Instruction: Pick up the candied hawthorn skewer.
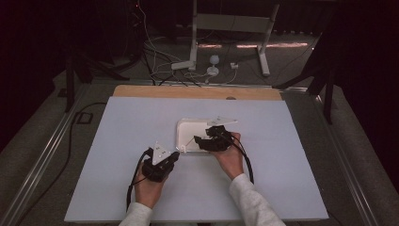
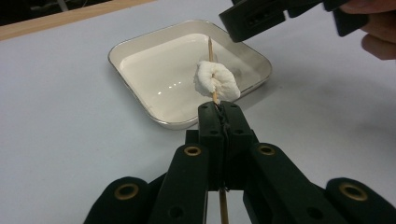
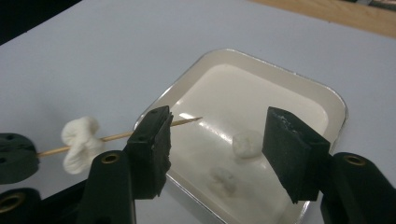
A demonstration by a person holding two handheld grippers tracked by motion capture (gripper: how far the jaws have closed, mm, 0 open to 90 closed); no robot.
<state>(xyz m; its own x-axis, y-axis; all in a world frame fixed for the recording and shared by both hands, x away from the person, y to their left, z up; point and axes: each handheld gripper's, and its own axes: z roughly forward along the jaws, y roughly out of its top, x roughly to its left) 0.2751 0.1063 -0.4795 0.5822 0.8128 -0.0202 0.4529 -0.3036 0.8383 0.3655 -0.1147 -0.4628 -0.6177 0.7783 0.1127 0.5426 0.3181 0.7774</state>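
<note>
From above, both tongs meet at the white tray (image 1: 184, 128) mid-frame, the skewer (image 1: 188, 142) barely visible. Left tongs (image 2: 219, 109) clamp the skewer at bottom centre, marshmallow (image 2: 215, 80) threaded above. Right tongs (image 3: 217, 149) gape half-open over two blurry marshmallow pieces (image 3: 247, 143), gripping nothing

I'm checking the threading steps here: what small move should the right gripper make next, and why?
Probably lower the open right gripper onto the nearer white piece in the tray and close. The left gripper holds the skewer with one piece threaded, its tip bare.
</note>
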